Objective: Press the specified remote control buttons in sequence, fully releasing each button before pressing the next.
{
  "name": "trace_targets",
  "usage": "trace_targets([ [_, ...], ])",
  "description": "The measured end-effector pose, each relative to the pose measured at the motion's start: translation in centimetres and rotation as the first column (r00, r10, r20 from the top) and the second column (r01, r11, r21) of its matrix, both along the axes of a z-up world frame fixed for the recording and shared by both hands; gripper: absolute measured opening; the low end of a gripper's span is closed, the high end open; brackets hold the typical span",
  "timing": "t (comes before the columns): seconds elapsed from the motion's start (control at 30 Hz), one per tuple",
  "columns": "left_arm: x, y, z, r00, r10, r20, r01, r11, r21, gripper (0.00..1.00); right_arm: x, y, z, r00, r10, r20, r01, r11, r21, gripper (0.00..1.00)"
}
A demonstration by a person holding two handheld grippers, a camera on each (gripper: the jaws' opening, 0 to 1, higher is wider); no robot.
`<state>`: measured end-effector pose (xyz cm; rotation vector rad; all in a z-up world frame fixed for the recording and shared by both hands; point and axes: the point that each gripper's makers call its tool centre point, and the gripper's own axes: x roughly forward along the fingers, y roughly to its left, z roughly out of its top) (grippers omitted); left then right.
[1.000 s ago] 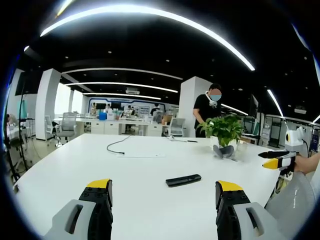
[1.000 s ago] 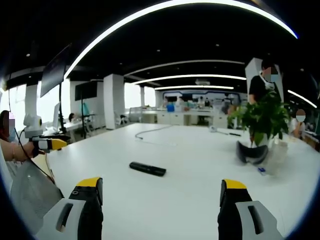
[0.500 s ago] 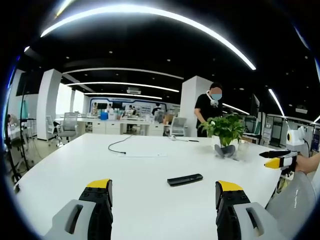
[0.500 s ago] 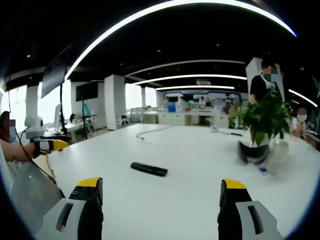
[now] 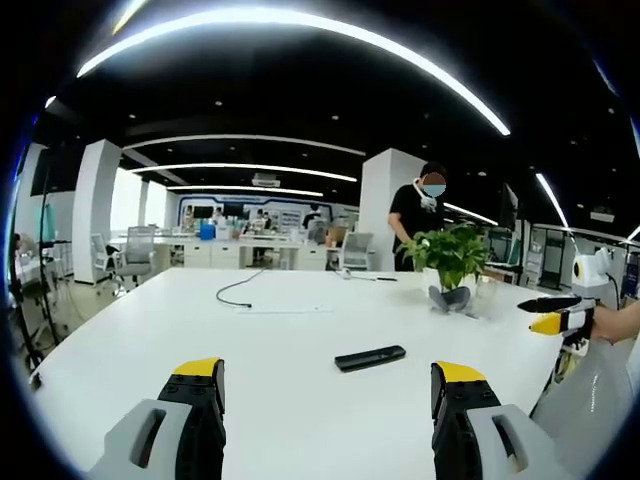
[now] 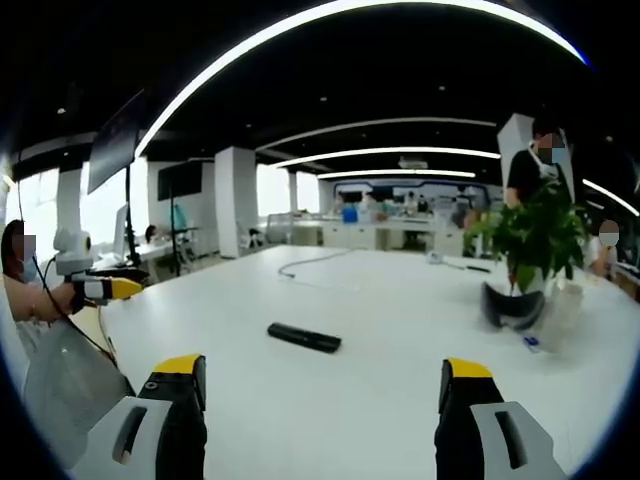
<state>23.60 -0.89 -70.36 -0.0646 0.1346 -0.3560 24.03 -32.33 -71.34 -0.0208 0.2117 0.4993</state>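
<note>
Both grippers poised wide above the tabletop, remote lying free ahead.

Nearest us, the left gripper (image 5: 331, 400) has its jaws spread apart on nothing, and the right gripper (image 6: 325, 395) matches it, empty too. Beyond them on the white tabletop (image 5: 300, 340) we see the black remote control (image 5: 370, 357) lying flat, well clear of both. Farther back a thin dark cable (image 5: 235, 290) trails, then a potted plant (image 5: 450, 265) by what may be dark goggles, too blurred to tell. A person (image 5: 412, 220) stands behind.
</note>
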Motion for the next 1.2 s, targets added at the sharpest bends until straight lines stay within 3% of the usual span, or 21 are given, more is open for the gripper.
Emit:
trace_targets([
  [0.13,0.24,-0.13,-0.67,0.999,-0.009,-0.035,0.009,1.000,0.011,0.88,0.34,-0.71,-0.59,0.999,-0.030,-0.027,0.030,0.999,-0.015,0.96],
  [0.93,0.11,-0.04,-0.78,0.999,-0.004,-0.037,0.005,1.000,0.015,0.88,0.16,-0.41,-0.83,0.999,-0.012,-0.040,0.013,1.000,0.002,0.96],
  [1.2,0.25,0.16,-0.60,0.999,0.009,-0.032,-0.009,1.000,-0.002,0.88,0.28,-0.61,-0.89,1.000,-0.015,-0.026,0.015,0.999,-0.032,0.96],
])
